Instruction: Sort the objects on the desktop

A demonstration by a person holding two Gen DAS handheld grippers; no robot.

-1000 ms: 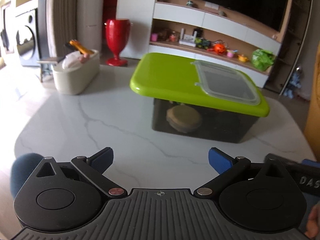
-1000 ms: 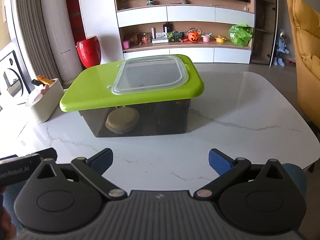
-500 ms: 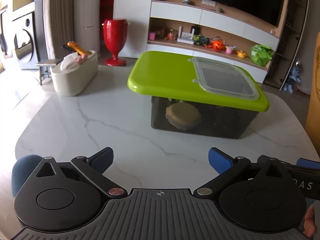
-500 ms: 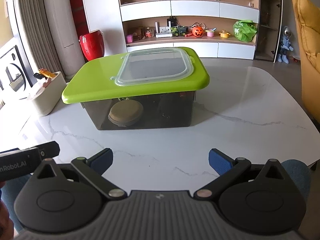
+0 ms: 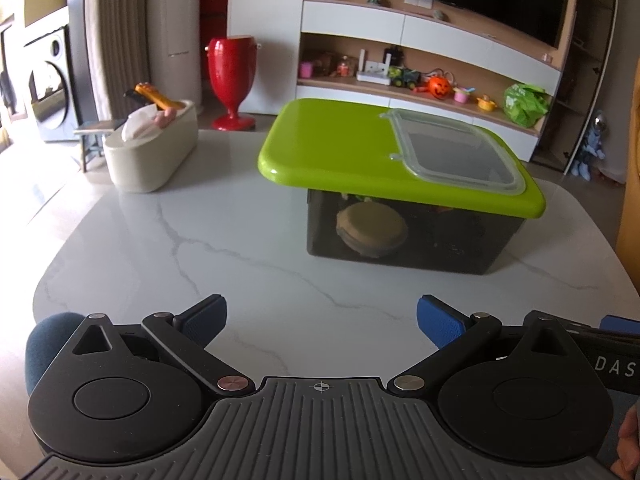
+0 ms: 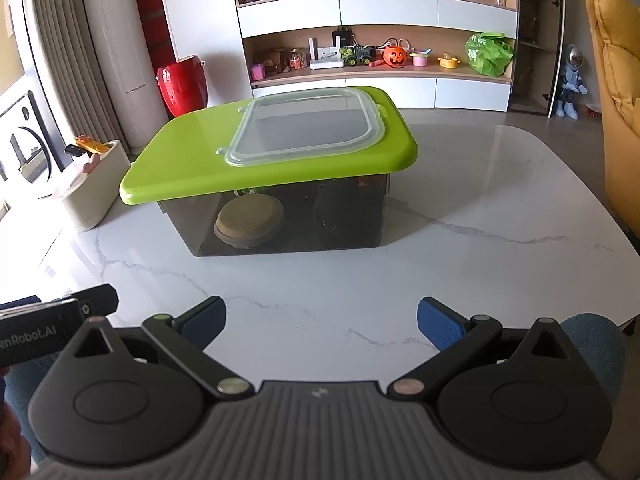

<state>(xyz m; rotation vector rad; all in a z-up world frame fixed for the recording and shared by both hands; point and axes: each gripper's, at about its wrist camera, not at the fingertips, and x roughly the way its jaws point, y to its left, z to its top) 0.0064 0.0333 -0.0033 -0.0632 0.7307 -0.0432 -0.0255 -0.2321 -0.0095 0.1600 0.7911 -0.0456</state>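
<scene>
A white marble table (image 5: 240, 264) is carrying a dark see-through storage box (image 5: 412, 236) topped by a green lid (image 5: 336, 148) with a clear panel (image 5: 452, 152) set into it. The lid is sitting askew, overhanging the box toward the left. Inside the box, a round tan disc-shaped object (image 5: 372, 228) is leaning against the near wall; other contents are too dark to make out. At the far left of the table, a cream oval container (image 5: 156, 156) is holding white tissue and an orange item. Beyond the table, a red vase (image 5: 232, 76) is standing on the floor, and a shelf (image 6: 376, 68) is displaying toys, an orange pumpkin bucket (image 6: 394, 56) and a green bag (image 6: 488, 52).

The left claw (image 5: 322, 320) is hovering over the near edge of the table, spread wide and holding nothing, with the box lying ahead and slightly to the right, well apart from it. The right claw (image 6: 322, 320) is likewise spread wide and empty, with the box straight ahead and clear table lying between them.
</scene>
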